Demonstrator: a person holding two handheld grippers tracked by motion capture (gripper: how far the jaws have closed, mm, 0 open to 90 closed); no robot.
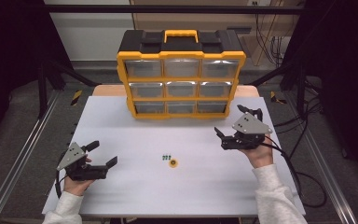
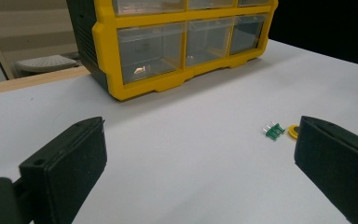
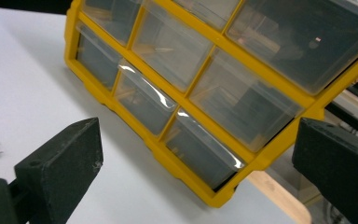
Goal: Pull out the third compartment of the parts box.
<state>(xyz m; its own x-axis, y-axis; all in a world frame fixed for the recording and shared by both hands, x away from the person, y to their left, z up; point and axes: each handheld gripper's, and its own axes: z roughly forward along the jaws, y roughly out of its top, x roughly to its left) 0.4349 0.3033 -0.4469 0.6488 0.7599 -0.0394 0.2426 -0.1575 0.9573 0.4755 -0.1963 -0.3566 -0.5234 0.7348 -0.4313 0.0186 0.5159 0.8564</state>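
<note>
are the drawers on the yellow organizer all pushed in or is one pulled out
All pushed in: the nine clear drawer fronts of the yellow organizer sit flush with its frame.

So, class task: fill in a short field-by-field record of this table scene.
Surface: white table
Storage: yellow and black plastic organiser with clear drawers, at the far edge, drawers shut
Small parts: green pin connector beside yellow disc, mid-table
Left gripper: open, holding nothing
Right gripper: open, holding nothing, near the organiser

Small green pin part (image 1: 166, 157) flat on table centre, just beside yellow disc (image 1: 173, 163).
</note>
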